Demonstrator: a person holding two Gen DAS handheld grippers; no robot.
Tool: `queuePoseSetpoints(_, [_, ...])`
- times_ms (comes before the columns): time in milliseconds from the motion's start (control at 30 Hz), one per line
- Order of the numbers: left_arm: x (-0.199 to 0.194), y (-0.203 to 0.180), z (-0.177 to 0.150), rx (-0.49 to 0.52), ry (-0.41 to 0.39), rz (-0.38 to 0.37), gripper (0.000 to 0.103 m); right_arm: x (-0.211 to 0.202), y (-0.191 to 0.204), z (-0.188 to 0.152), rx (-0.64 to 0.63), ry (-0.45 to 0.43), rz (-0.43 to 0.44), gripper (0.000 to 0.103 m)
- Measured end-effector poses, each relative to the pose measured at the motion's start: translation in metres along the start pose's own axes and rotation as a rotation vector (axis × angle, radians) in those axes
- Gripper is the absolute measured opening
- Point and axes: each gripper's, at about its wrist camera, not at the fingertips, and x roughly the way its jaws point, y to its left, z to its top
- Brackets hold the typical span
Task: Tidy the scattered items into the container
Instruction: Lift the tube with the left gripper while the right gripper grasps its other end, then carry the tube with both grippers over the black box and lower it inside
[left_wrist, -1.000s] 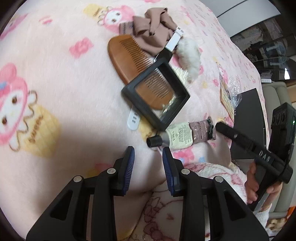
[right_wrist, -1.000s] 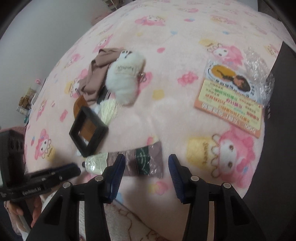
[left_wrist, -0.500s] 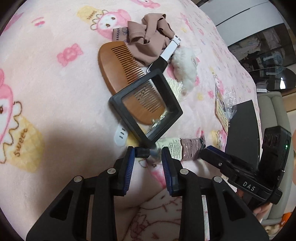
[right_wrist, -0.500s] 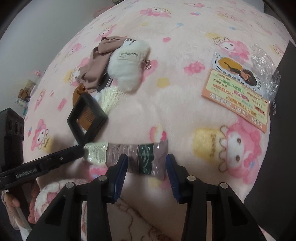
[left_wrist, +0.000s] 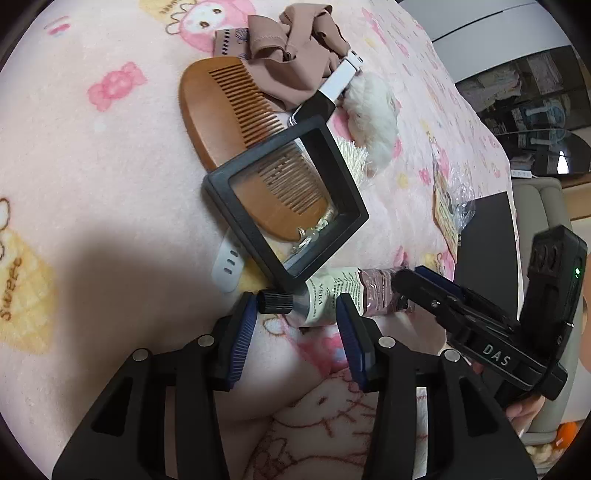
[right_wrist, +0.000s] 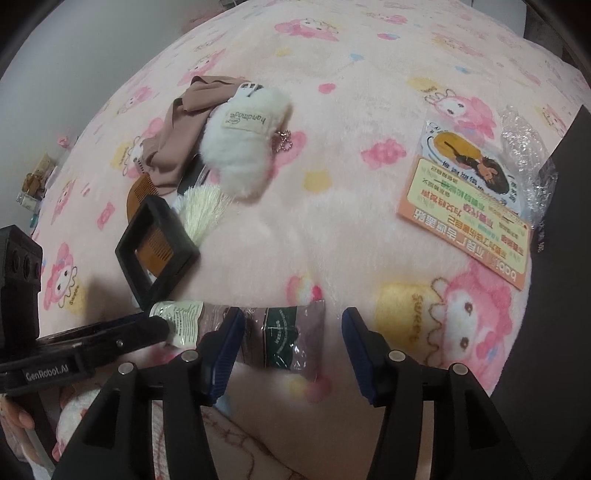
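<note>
Your left gripper (left_wrist: 293, 314) points steeply down, jaws parted and just been opening, a tube's capped end between them, pads not pressing. Right gripper (right_wrist: 291, 341) likewise pitched down, jaws just opened wider, straddling the tube's flat end. Both sit close together, tips nearly meeting.

Left wrist view: brown wooden comb (left_wrist: 229, 110) upper centre on pink fleece blanket (left_wrist: 92, 155), black square frame box (left_wrist: 286, 206) overlapping its lower end. Cream-and-mauve squeeze tube (left_wrist: 340, 295) just below the box. Crumpled tan cloth (left_wrist: 295, 37) top centre, white fluffy plush (left_wrist: 373, 110) to its right.
</note>
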Motion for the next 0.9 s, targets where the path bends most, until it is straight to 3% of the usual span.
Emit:
queuePoseSetpoints(100, [0.001, -0.001, 0.000, 0.002, 0.004, 0.010, 0.045, 0.008, 0.002, 0.004, -0.009, 0.025, 0.058, 0.053])
queuePoseSetpoints(300, [-0.014, -0.015, -0.006, 0.029, -0.027, 0.011, 0.045, -0.010, 0.007, 0.002, 0.030, -0.015, 0.028, 0.053])
queuePoseSetpoints(600, [-0.045, -0.059, -0.024, 0.107, -0.078, -0.008, 0.045, -0.068, 0.007, -0.024, 0.045, -0.096, 0.005, 0.053])
queuePoseSetpoints(900, [-0.071, -0.131, -0.049, 0.215, -0.133, -0.036, 0.046, -0.149, -0.023, -0.061, 0.096, -0.217, -0.020, 0.053])
